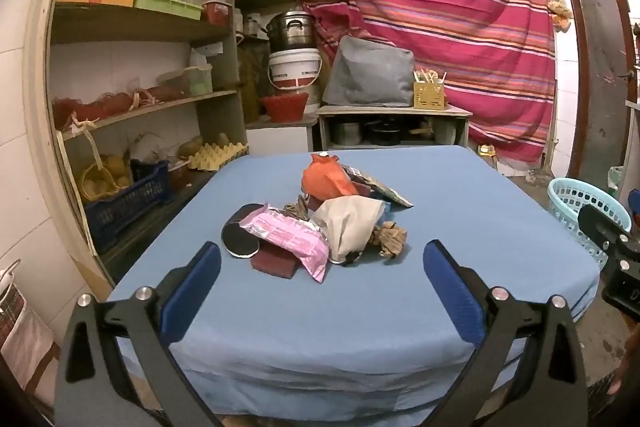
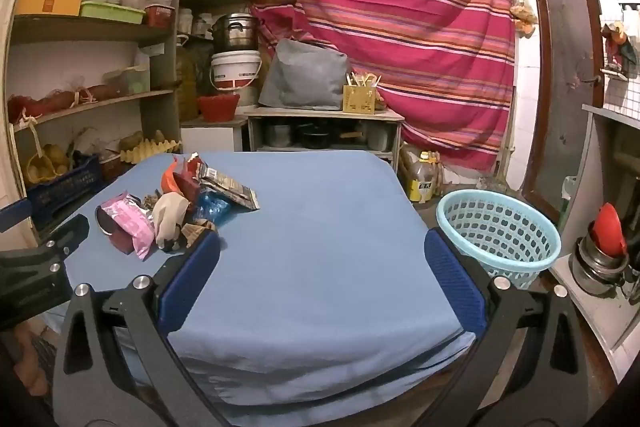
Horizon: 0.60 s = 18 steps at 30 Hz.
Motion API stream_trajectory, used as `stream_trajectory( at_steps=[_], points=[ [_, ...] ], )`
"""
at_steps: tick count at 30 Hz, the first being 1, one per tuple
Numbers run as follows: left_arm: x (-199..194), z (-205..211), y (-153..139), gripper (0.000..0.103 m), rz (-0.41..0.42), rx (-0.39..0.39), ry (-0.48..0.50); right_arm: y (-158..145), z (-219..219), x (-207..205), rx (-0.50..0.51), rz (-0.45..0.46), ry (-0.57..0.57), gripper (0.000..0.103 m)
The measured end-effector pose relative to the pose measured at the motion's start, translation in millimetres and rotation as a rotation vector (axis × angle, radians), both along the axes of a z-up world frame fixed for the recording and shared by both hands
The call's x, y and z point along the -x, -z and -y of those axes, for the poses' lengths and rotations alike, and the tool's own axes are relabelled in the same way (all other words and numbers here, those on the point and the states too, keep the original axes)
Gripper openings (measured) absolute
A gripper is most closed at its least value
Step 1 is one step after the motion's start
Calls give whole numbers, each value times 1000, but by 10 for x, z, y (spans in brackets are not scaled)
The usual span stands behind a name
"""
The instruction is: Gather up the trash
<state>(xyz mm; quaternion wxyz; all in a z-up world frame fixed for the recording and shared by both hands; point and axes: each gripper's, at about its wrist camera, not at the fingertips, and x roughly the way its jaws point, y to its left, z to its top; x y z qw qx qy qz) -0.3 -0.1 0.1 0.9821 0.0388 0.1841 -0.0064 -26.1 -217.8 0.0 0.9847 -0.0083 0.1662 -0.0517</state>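
A heap of trash (image 1: 316, 219) was seen lying on the blue-covered counter (image 1: 320, 311), toward its far left part in the right wrist view (image 2: 176, 211). In the heap, a pink wrapper (image 1: 286, 237) was laid over a dark red pad (image 1: 276, 261) and beside a black round disc (image 1: 240, 241). A beige paper bag (image 1: 348, 225) was lodged in the middle, with a crumpled brown paper ball (image 1: 390, 237) just beside it on the right. An orange bag (image 1: 326, 179) was stacked at the far end, touching a dark printed packet (image 1: 380, 189). A blue crinkled wrapper (image 2: 212, 207) was shown in the right wrist view, tucked under that packet.

The left hand-held gripper (image 1: 322, 281) was held above the near part of the counter, short of the heap, with its 2 blue-padded fingers (image 1: 192, 291) spread wide apart and nothing between them. The right hand-held gripper (image 2: 322, 281) was held to the right of the heap, its fingers equally wide apart and empty; its left pad (image 2: 190, 283) was seen just in front of the brown paper, though contact could not be judged.

A light blue perforated basket (image 2: 498, 231) was stood on the floor beside the counter's right edge. Behind the counter, shelves (image 1: 132, 27) of household goods, a white bucket (image 1: 294, 69) under a metal pot (image 1: 290, 29), and a striped red cloth (image 1: 432, 11) were visible.
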Motion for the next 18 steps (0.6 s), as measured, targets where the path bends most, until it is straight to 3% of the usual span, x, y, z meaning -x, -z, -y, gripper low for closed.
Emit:
stream_trajectory(
  at_steps=[18],
  points=[
    [1, -3, 1, 99, 4, 4, 2, 23, 29, -15, 5, 1, 7, 99]
  ],
)
